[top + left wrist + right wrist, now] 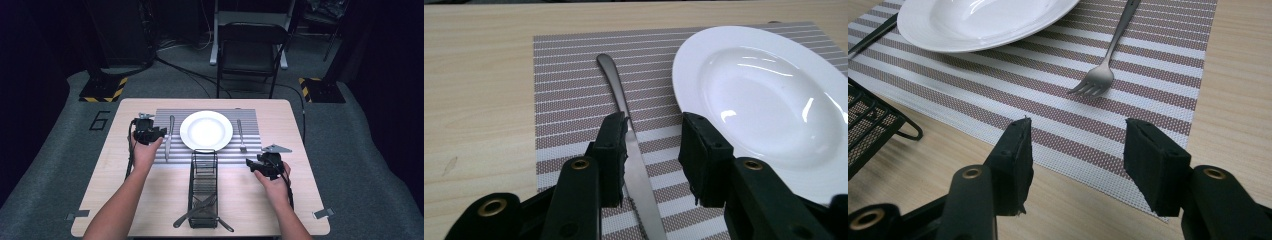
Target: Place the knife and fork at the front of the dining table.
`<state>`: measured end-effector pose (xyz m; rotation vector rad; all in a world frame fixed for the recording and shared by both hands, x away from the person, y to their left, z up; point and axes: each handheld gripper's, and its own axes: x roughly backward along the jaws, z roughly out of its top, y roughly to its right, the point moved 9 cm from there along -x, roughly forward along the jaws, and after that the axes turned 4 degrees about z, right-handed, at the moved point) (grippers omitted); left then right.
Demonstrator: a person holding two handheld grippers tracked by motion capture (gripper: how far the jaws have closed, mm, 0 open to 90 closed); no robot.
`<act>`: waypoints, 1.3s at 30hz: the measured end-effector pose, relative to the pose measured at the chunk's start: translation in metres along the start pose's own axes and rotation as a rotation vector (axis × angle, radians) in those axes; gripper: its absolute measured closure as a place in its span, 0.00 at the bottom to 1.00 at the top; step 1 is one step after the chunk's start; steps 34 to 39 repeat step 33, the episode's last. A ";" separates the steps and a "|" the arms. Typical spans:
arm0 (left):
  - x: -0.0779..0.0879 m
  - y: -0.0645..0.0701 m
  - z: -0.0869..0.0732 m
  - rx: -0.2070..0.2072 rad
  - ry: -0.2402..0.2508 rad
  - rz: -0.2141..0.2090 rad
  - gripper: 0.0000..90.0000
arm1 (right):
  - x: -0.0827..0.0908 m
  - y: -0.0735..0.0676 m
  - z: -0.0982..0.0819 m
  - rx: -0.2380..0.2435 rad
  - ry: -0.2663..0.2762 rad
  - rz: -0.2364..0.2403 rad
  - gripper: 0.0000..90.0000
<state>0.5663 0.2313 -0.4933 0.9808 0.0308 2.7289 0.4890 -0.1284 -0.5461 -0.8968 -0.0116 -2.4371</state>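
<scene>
Knife (624, 120) lies flat on the striped mat (569, 90), just left of the white plate (769, 90), handle toward the far edge. Left gripper (651, 145) hovers over the blade, fingers (611, 150) apart and not pressing it. Right of the plate a fork (1105, 60) rests on the mat, tines nearward. Right gripper (1075, 150) sits near the mat's near right corner, fingers apart with nothing between. A wire caddy (203, 185) with cutlery stands on the desk (110, 175) between the hands.
</scene>
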 end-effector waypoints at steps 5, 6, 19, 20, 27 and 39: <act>0.017 0.001 -0.003 -0.015 0.023 -0.027 0.68 | 0.001 0.001 0.001 -0.002 0.004 -0.001 0.49; 0.020 0.001 -0.004 -0.015 0.026 -0.030 0.67 | 0.001 0.001 0.001 -0.001 0.004 -0.002 0.49; 0.034 -0.011 -0.045 -0.047 0.002 -0.033 0.59 | 0.001 0.003 -0.001 -0.005 -0.007 -0.009 0.48; 0.035 -0.011 -0.049 -0.048 0.002 -0.036 0.59 | 0.000 0.002 -0.002 -0.009 -0.008 -0.010 0.48; 0.038 -0.015 -0.075 -0.055 -0.013 -0.070 0.53 | -0.003 0.003 -0.006 0.022 -0.021 -0.026 0.42; 0.041 -0.024 -0.095 -0.065 -0.037 -0.072 0.49 | -0.004 0.004 -0.010 0.037 -0.028 -0.039 0.39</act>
